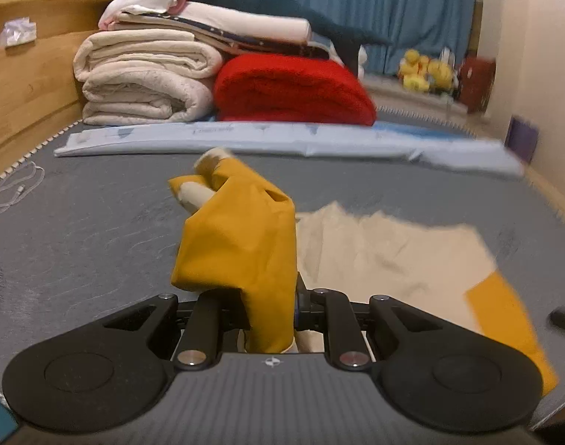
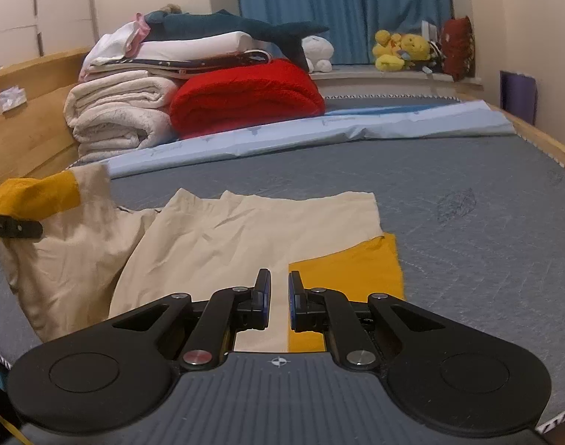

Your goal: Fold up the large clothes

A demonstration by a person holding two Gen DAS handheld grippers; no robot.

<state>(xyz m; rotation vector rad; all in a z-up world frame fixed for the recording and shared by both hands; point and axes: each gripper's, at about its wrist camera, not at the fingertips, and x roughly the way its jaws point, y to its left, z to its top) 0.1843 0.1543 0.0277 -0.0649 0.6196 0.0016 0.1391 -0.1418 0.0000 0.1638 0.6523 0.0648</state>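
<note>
**Left gripper lifts a mustard sleeve; right gripper hovers with a gap**

At the far left, a wooden bed frame [image 2: 26, 137] borders the grey mattress [image 2: 468, 200]. White cables [image 1: 12, 189] lie on the mattress near that edge in the left wrist view.

Next comes the left gripper [image 1: 258, 296], its fingers clenched on the mustard sleeve [image 1: 238, 244] of the garment [image 2: 245, 230]. The sleeve bunches up over the fingers, its cream lining showing at the top. In the right wrist view the same sleeve [image 2: 34, 193] is raised above the mattress at the left edge, with cream fabric hanging down from it.

The cream and mustard garment lies spread on the mattress, in the middle of the near half, its cream body wrinkled and partly folded over. A second mustard sleeve [image 2: 349, 267] lies flat at the garment's right side.

The right gripper [image 2: 278, 300] hovers just above the boundary of cream and mustard cloth. Its fingers [image 2: 263, 293] are released, with a narrow gap between them and nothing held.

Further back, a stack of folded cream blankets [image 2: 115, 118] sits beside a red blanket [image 2: 245, 96], with more folded laundry [image 2: 193, 50] piled on top. A light blue sheet [image 2: 319, 129] lies across the mattress in front of them. At the right rear, yellow plush toys [image 2: 401, 52] sit before a blue curtain [image 2: 342, 7].
</note>
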